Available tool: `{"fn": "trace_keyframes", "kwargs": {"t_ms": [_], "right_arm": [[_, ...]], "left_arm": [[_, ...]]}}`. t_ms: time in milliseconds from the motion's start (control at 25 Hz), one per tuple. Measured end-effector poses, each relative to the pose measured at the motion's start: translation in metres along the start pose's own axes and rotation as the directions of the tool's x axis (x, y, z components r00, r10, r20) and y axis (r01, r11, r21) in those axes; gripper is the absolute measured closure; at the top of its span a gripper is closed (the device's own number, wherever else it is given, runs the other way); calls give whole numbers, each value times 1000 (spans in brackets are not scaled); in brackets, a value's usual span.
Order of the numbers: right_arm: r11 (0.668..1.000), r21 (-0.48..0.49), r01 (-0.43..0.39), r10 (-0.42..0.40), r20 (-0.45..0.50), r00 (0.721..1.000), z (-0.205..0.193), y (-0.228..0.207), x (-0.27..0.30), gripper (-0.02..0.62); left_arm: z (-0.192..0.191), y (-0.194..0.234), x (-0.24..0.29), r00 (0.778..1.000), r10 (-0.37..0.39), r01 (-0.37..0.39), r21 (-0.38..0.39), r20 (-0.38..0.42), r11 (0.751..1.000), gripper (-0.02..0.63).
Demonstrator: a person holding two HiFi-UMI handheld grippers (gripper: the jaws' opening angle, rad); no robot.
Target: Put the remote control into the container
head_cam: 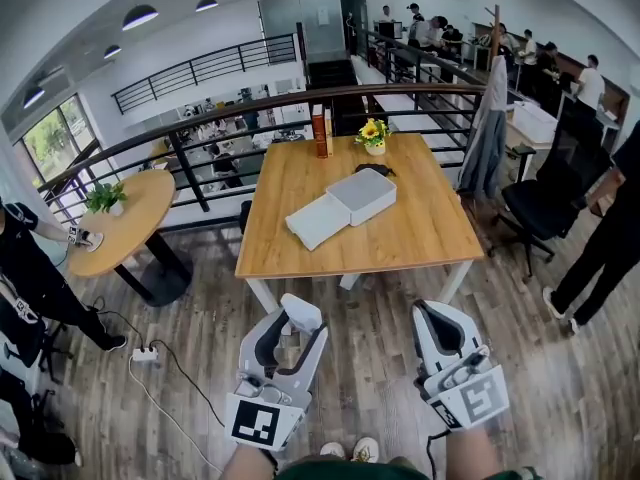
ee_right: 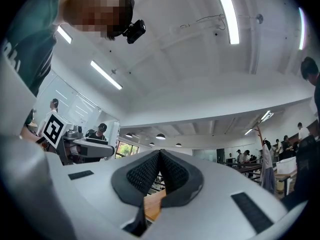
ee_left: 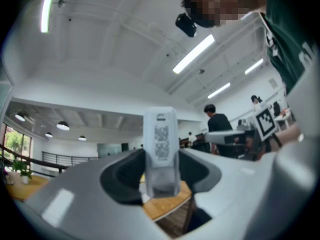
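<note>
We have the slim white remote control (ee_left: 161,144) clamped upright between the jaws of the left hand-held gripper (head_cam: 292,330). Its labelled side faces the camera and its top stands clear above the pads. Gripped low like this, we judge it can be lowered end-first into a box. It hangs over the wood-plank floor (head_cam: 370,388), well short of the rectangular wooden surface (head_cam: 420,230) ahead.

The pale grey square container (head_cam: 364,194) sits near the middle of that surface, with a flat white panel (head_cam: 316,222), probably its lid, lying against its near-left side. We cannot tell from here whether the top is open. The right hand-held gripper (ee_right: 160,166) is pressed closed on nothing, so it is free to steady the box.

Upright books (head_cam: 321,131) and a small pot of yellow flowers (head_cam: 373,136) stand beyond the container, out of the way. A black office chair (head_cam: 545,203) and a round wooden side table (head_cam: 125,218) sit well to either side, so nothing blocks the near edge.
</note>
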State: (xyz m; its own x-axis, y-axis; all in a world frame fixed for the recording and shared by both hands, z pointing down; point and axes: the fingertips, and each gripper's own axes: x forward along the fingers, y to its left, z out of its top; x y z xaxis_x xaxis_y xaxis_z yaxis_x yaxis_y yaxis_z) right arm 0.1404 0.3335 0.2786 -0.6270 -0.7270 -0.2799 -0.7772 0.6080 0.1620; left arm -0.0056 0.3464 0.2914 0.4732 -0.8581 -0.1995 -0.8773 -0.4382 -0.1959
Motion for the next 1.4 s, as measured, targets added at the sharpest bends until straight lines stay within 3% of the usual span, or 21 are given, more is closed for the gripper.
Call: {"fn": "trace_keyframes", "kwargs": {"t_ms": [640, 1120, 1400], "right_arm": [[999, 45, -29, 27, 49, 998, 5, -8, -26, 577], [999, 40, -15, 12, 64, 998, -2, -24, -10, 577], [1000, 15, -3, 2, 60, 998, -26, -33, 16, 577]], "left_arm": [[9, -28, 6, 1000, -4, 4, 70, 0, 998, 394], [7, -13, 28, 1000, -2, 1, 78, 13, 997, 394], [-13, 3, 49, 999, -1, -1, 75, 32, 997, 393]]}}
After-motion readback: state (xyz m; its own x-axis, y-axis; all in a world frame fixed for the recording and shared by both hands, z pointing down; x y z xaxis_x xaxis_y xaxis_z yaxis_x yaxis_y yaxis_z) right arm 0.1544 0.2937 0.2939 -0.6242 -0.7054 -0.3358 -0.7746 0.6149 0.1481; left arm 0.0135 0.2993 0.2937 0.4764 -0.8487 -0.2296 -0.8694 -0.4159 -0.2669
